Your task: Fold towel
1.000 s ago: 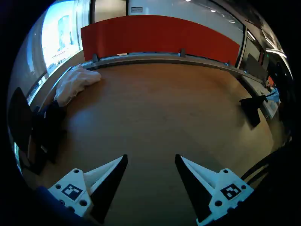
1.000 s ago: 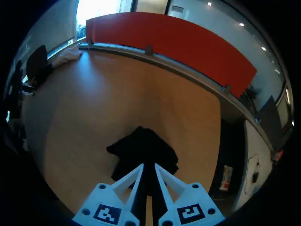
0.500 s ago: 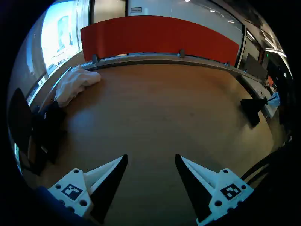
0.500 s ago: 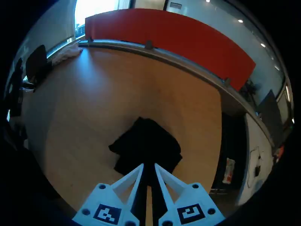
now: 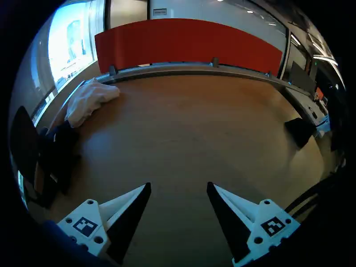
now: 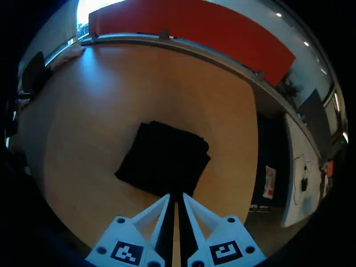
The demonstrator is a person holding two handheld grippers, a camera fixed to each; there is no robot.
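Pinching black towel (image 6: 162,160) edge, grip hidden: right hand-held gripper (image 6: 176,198) | left hand-held gripper (image 5: 179,187) open above table (image 5: 187,115)

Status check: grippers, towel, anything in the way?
Left gripper open, holding nothing, above the table. Right gripper shut on near edge of black towel, which lies flat, squarish. White cloth pile at far corner, well apart.

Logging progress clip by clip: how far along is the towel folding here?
Done: black cloth towel lies flat as a rough square on the wooden table. In hand: right gripper jaws closed on its near edge; left gripper open, idle. Remaining: whether more folds are needed cannot be told.
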